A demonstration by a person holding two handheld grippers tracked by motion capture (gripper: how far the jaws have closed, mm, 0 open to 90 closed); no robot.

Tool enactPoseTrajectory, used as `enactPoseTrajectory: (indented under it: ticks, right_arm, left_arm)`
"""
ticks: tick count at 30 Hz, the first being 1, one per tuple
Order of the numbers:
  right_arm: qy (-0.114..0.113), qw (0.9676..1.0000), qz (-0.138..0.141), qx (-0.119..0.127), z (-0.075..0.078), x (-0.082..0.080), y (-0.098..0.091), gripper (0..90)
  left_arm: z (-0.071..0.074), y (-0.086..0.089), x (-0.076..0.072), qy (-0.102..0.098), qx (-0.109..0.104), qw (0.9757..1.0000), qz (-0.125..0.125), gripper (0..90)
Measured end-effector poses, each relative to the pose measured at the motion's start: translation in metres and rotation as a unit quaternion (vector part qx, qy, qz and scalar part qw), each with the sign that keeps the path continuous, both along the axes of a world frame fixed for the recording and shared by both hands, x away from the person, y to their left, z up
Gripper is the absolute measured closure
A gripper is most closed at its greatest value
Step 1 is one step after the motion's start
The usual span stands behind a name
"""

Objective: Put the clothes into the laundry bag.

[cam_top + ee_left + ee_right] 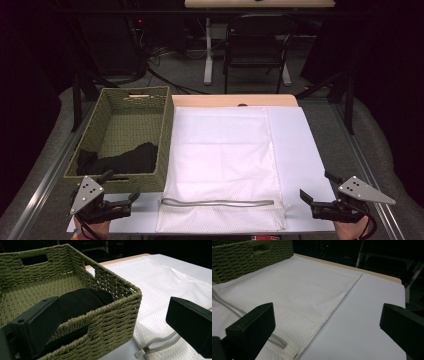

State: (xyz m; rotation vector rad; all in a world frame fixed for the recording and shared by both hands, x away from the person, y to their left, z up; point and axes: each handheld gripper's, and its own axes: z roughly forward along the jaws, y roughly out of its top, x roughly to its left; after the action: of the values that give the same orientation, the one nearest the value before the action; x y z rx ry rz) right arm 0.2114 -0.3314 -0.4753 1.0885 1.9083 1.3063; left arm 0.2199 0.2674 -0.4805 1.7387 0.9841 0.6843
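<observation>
An olive woven basket (118, 183) stands at the table's left with a black garment (125, 160) lying in its near end. A white mesh bag (220, 150) lies flat beside it, its grey zipper (217, 202) along the near edge. My left gripper (121, 186) is open at the basket's near right corner, holding nothing. In the left gripper view the jaws (112, 305) frame the basket (112, 322), the garment (82, 300) and the zipper's end (160, 343). My right gripper (317, 185) stands open over the white table sheet (300, 150), right of the bag (294, 290).
The table's wooden far edge (235, 100) shows beyond the bag. Metal rails (360, 160) and grey padding run along both sides of the table. A dark chair (255, 45) and a desk leg (207, 55) stand on the floor behind it.
</observation>
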Motion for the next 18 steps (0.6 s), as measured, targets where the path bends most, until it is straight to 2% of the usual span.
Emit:
enactPoseTrajectory:
  ticks: [1,13,18]
  right_arm:
    - [0.006,1.0,0.0,-0.001,0.0,0.0,0.001,0.0]
    - [0.013,0.9997,0.013,-0.015,0.002,0.003,0.009,0.0]
    - [0.023,0.9992,0.024,-0.022,0.002,0.007,0.015,0.0]
  left_arm:
    - [0.0,-0.001,0.0,-0.001,-0.002,1.0,-0.001,0.0]
    - [0.0,-0.001,0.0,0.005,0.007,1.0,-0.004,0.0]
    - [-0.001,-0.002,0.001,0.006,0.006,1.0,-0.004,0.0]
